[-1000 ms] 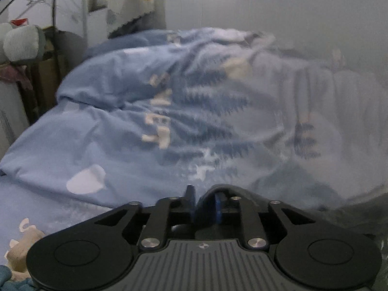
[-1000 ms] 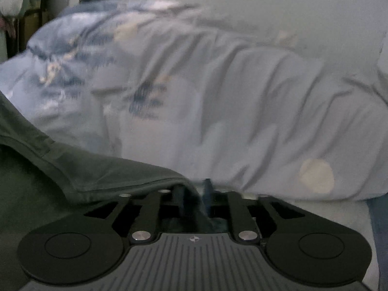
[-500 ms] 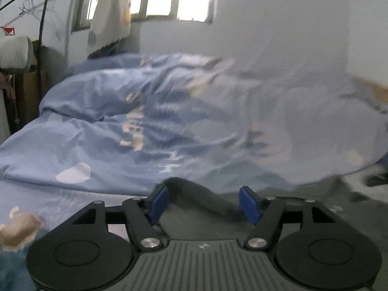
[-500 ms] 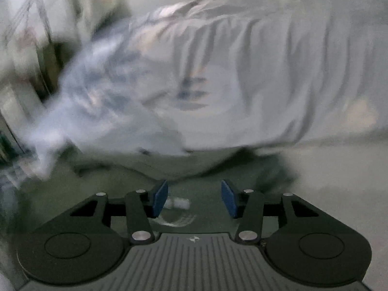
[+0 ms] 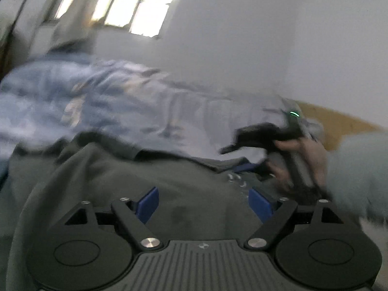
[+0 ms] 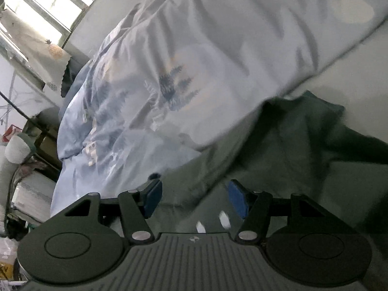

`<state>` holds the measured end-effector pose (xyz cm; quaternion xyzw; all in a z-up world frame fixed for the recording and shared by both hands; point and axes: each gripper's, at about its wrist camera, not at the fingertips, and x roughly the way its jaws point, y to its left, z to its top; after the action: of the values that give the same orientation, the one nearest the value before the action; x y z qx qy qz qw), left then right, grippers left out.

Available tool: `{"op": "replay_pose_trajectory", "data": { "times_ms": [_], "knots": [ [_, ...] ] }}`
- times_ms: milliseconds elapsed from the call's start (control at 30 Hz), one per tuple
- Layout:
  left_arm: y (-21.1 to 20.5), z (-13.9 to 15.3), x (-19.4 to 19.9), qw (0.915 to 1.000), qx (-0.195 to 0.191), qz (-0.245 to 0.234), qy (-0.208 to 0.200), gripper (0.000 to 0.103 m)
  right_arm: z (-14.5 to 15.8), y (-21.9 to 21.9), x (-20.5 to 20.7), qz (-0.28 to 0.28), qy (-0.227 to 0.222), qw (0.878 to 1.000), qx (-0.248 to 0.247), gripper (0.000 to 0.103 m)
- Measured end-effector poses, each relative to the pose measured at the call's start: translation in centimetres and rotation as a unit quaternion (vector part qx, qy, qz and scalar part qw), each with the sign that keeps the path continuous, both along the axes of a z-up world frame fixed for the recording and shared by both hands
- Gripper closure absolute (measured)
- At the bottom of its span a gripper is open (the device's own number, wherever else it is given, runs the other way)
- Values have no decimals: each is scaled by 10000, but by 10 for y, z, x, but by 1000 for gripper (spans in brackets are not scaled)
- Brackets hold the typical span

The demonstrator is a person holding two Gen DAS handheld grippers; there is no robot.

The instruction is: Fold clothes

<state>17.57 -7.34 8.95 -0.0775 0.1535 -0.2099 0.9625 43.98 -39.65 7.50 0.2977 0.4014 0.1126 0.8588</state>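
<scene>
Motion blur smears the left wrist view; no writing is legible anywhere. The dark green garment (image 5: 150, 169) lies crumpled on the bed, against the blue duvet (image 6: 150, 77). The left claw (image 5: 202, 201) and right claw (image 6: 195, 197) are both opening over the cloth, pads clear. Only the left view shows the person's hand (image 5: 303, 160) gripping the right tool.
</scene>
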Motion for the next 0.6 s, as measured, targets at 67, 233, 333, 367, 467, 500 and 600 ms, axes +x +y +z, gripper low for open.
{"op": "replay_pose_trajectory", "data": {
  "times_ms": [67, 233, 333, 367, 467, 500, 600],
  "knots": [
    [0, 4, 0, 10000, -40, 9, -71, 21, -4, 9, 11, -59, 204, 9995, -226, 40],
    [11, 14, 6, 9990, -417, 162, 2, 21, -9, 33, 15, -132, 421, 9955, -839, 38],
    [15, 15, 3, 9983, -566, 136, -46, 21, -11, 35, 14, -326, 443, 9964, -652, 38],
    [16, 15, 2, 9983, -565, 134, -49, 21, -13, 34, 14, -406, 441, 9967, -545, 38],
    [22, 14, 0, 9978, -631, 171, -49, 21, -10, 33, 20, -526, 352, 9980, 43, 40],
    [23, 14, 0, 9976, -660, 194, -42, 21, -7, 34, 24, -532, 307, 9980, 171, 41],
    [29, 16, -1, 9957, -911, 171, -56, 21, 14, 45, 42, -649, 50, 9976, 243, 41]
  ]
}}
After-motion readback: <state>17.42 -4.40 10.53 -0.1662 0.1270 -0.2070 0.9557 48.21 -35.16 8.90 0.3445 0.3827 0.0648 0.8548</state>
